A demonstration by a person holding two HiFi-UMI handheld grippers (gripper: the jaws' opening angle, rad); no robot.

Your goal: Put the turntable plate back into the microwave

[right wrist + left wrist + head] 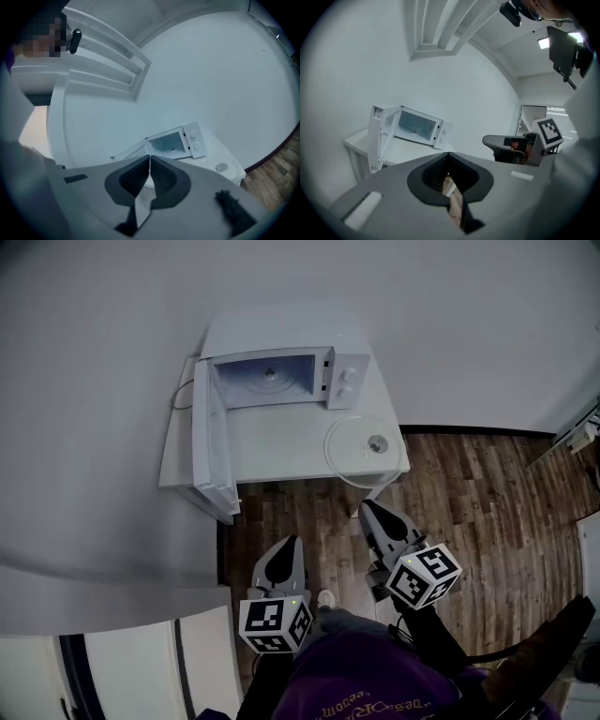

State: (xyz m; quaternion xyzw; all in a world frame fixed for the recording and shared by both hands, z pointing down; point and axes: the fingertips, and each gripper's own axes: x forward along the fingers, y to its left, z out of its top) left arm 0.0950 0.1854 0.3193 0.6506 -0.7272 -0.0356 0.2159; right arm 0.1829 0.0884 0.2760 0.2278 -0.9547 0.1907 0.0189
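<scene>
A white microwave (281,371) stands on a small white table (272,442) against the wall, its door (208,442) swung wide open to the left. The clear glass turntable plate (364,448) lies flat on the table's front right corner, in front of the microwave's control panel. My left gripper (288,542) and right gripper (367,510) hover over the wooden floor short of the table, both shut and holding nothing. The microwave (412,127) shows ahead in the left gripper view, and the microwave (176,143) and plate (220,167) show ahead in the right gripper view.
A white cabinet or counter (103,615) runs along the left side near me. Wooden floor (487,512) spreads to the right of the table. An office chair (506,145) shows in the left gripper view.
</scene>
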